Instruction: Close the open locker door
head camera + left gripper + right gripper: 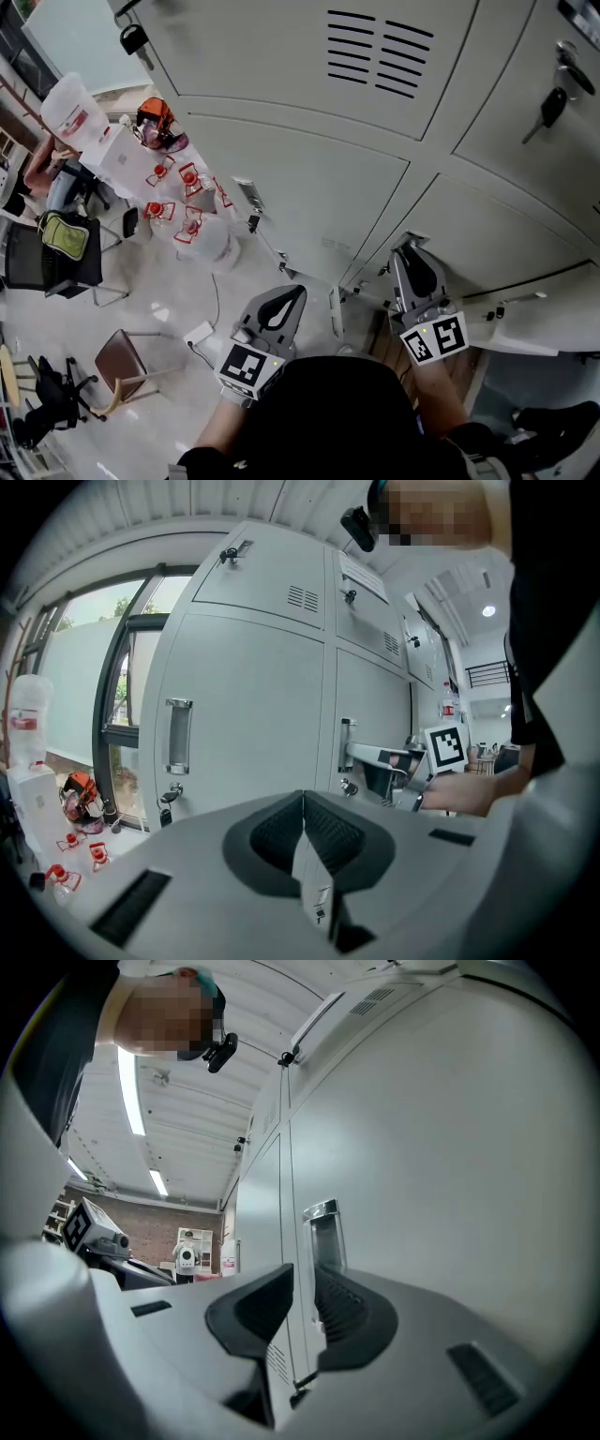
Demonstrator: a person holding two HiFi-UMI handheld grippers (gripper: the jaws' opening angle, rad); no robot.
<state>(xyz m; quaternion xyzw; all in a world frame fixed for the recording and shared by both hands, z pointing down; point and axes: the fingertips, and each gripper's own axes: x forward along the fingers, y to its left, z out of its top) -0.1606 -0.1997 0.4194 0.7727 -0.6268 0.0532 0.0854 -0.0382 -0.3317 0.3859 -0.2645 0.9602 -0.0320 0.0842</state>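
Pushing with the fingers of your right gripper, pinched narrow on the free edge of the locker door just beside its handle, swing it squarely toward its frame, and keep your left gripper, fingers together and empty, clear of the gap.

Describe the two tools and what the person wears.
The left tool and right tool are pale grey tapered shells, each with dark ribbed pads set in a teardrop-shaped opening. Each carries a white cube printed with black square markers at its rear. No cables show. The person wears a black top.
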